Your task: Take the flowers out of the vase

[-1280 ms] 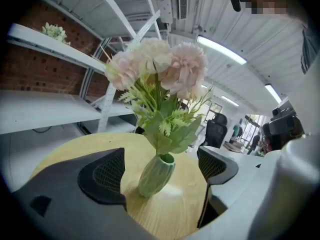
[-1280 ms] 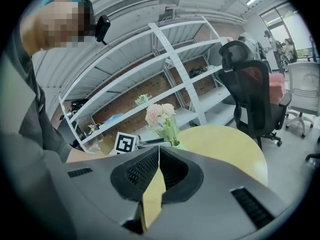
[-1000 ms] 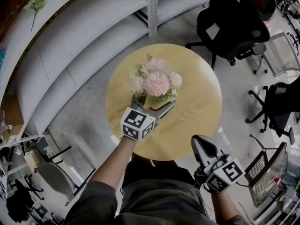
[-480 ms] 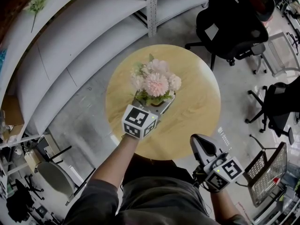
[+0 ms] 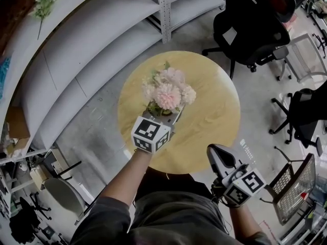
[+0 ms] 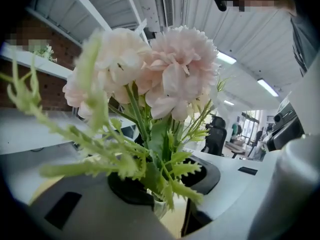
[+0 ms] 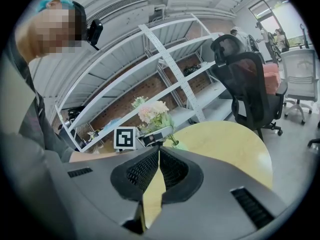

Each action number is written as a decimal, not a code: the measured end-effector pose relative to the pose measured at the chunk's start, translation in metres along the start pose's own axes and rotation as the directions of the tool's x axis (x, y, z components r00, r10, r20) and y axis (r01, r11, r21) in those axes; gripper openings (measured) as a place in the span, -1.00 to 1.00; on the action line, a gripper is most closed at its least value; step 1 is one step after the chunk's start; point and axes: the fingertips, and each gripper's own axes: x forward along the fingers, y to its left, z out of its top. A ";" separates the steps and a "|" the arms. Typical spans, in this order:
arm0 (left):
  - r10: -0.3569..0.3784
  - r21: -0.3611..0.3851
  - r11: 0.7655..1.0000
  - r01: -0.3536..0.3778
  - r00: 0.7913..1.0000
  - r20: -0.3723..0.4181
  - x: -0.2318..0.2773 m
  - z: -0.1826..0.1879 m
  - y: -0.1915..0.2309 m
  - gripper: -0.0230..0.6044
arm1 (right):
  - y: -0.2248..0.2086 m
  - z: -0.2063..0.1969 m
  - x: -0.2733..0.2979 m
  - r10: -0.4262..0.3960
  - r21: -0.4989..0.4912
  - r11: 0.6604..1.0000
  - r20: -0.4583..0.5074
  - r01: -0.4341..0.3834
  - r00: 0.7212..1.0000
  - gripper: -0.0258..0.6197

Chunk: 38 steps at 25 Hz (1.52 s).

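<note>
Closing just now, the left gripper [image 5: 170,118] pinches the flowers [image 5: 168,93]. At five o'clock from the table [image 5: 214,114], the right gripper [image 5: 215,153] is shut, empty.

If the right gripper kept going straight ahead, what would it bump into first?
Probably the table just ahead, as it tilts down; beyond, the flowers lie roughly in line. Depth is unclear.

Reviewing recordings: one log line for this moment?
left gripper: jaws just closed on flowers | right gripper: shut, empty
</note>
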 end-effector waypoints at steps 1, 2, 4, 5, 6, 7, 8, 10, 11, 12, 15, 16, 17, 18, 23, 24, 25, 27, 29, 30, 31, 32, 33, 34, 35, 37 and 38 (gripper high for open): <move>-0.002 -0.003 1.000 0.002 1.000 0.003 -0.001 0.003 0.000 -0.47 | 0.001 0.001 0.001 0.001 0.001 1.000 0.002 -0.001 1.000 -0.87; -0.007 -0.006 1.000 0.007 1.000 0.004 -0.002 0.006 0.001 -0.49 | 0.003 0.001 0.002 0.003 0.000 1.000 0.004 -0.003 1.000 -0.87; -0.016 -0.009 1.000 0.016 1.000 0.005 -0.005 0.012 0.000 -0.53 | 0.006 0.002 0.002 0.008 0.000 1.000 0.008 -0.008 1.000 -0.87; -0.019 -0.007 1.000 0.019 1.000 0.005 -0.007 0.015 -0.001 -0.54 | 0.007 0.002 0.002 0.010 0.000 1.000 0.014 -0.010 1.000 -0.87; -0.023 -0.004 1.000 0.023 1.000 0.005 -0.009 0.019 -0.002 -0.55 | 0.008 0.003 0.001 0.013 -0.001 1.000 0.022 -0.013 1.000 -0.87; -0.026 -0.001 1.000 0.026 1.000 0.007 -0.011 0.023 -0.004 -0.56 | 0.009 0.005 0.001 0.016 -0.002 1.000 0.030 -0.016 0.999 -0.87; -0.028 0.003 1.000 0.028 1.000 0.009 -0.013 0.028 -0.006 -0.56 | 0.010 0.006 0.000 0.020 -0.003 1.000 0.038 -0.019 0.999 -0.87; -0.029 0.013 0.999 0.029 0.999 0.014 -0.016 0.040 -0.010 -0.56 | 0.012 0.010 -0.001 0.027 0.002 1.000 0.051 -0.027 0.998 -0.87; -0.030 0.017 0.999 0.029 0.999 0.015 -0.017 0.046 -0.011 -0.56 | 0.013 0.013 -0.001 0.030 0.003 1.000 0.058 -0.031 0.998 -0.87; -0.030 0.022 0.999 0.029 0.999 0.014 -0.019 0.052 -0.012 -0.57 | 0.015 0.015 -0.001 0.034 0.001 0.999 0.065 -0.034 0.997 -0.87; -0.032 0.038 0.999 0.031 0.999 0.014 -0.027 0.070 -0.017 -0.58 | 0.021 0.025 -0.002 0.043 -0.007 0.999 0.090 -0.042 0.995 -0.87; -0.033 0.045 0.998 0.032 0.999 0.017 -0.030 0.076 -0.018 -0.58 | 0.023 0.029 -0.002 0.045 -0.009 0.999 0.101 -0.045 0.994 -0.87; -0.034 0.053 0.998 0.033 0.999 0.022 -0.033 0.083 -0.020 -0.58 | 0.025 0.033 -0.002 0.048 -0.011 0.999 0.111 -0.047 0.993 -0.87; -0.036 0.062 0.998 0.034 0.999 0.029 -0.037 0.090 -0.022 -0.59 | 0.027 0.036 -0.003 0.050 -0.014 0.999 0.122 -0.049 0.991 -0.87; -0.049 0.103 0.994 0.042 0.997 0.061 -0.053 0.126 -0.035 -0.59 | 0.034 0.053 -0.006 0.060 -0.023 0.998 0.167 -0.057 0.984 -0.87; -0.053 0.112 0.993 0.045 0.996 0.066 -0.057 0.132 -0.038 -0.59 | 0.035 0.055 -0.007 0.061 -0.028 0.998 0.171 -0.057 0.983 -0.87; -0.057 0.120 0.992 0.048 0.996 0.071 -0.060 0.138 -0.041 -0.59 | 0.036 0.057 -0.008 0.062 -0.031 0.998 0.178 -0.058 0.982 -0.87; -0.062 0.138 0.989 0.051 0.995 0.079 -0.067 0.149 -0.048 -0.59 | 0.039 0.062 -0.009 0.069 -0.037 0.997 0.191 -0.063 0.979 -0.87; -0.064 0.152 0.987 0.051 0.994 0.083 -0.073 0.156 -0.052 -0.60 | 0.043 0.068 -0.009 0.078 -0.047 0.996 0.205 -0.070 0.976 -0.87; -0.064 0.156 0.986 0.051 0.994 0.084 -0.076 0.158 -0.053 -0.60 | 0.045 0.071 -0.009 0.083 -0.052 0.996 0.211 -0.074 0.974 -0.87; -0.064 0.157 0.986 0.051 0.994 0.083 -0.079 0.160 -0.054 -0.60 | 0.048 0.074 -0.009 0.088 -0.057 0.995 0.216 -0.078 0.972 -0.87; -0.064 0.157 0.986 0.050 0.994 0.084 -0.082 0.162 -0.055 -0.60 | 0.050 0.077 -0.009 0.093 -0.062 0.995 0.220 -0.081 0.971 -0.87; -0.064 0.156 0.986 0.050 0.994 0.085 -0.085 0.163 -0.057 -0.60 | 0.053 0.079 -0.009 0.098 -0.067 0.994 0.223 -0.085 0.970 -0.87; -0.064 0.156 0.987 0.050 0.994 0.086 -0.087 0.165 -0.058 -0.60 | 0.055 0.081 -0.009 0.103 -0.073 0.993 0.225 -0.089 0.969 -0.87; -0.064 0.156 0.986 0.050 0.994 0.088 -0.089 0.166 -0.058 -0.60 | 0.058 0.082 -0.009 0.109 -0.078 0.993 0.226 -0.094 0.968 -0.87; -0.065 0.159 0.986 0.050 0.994 0.090 -0.093 0.169 -0.059 -0.60 | 0.062 0.083 -0.008 0.119 -0.087 0.991 0.226 -0.102 0.967 -0.87; -0.065 0.160 0.986 0.050 0.994 0.090 -0.095 0.169 -0.058 -0.60 | 0.065 0.083 -0.008 0.123 -0.091 0.990 0.226 -0.105 0.966 -0.87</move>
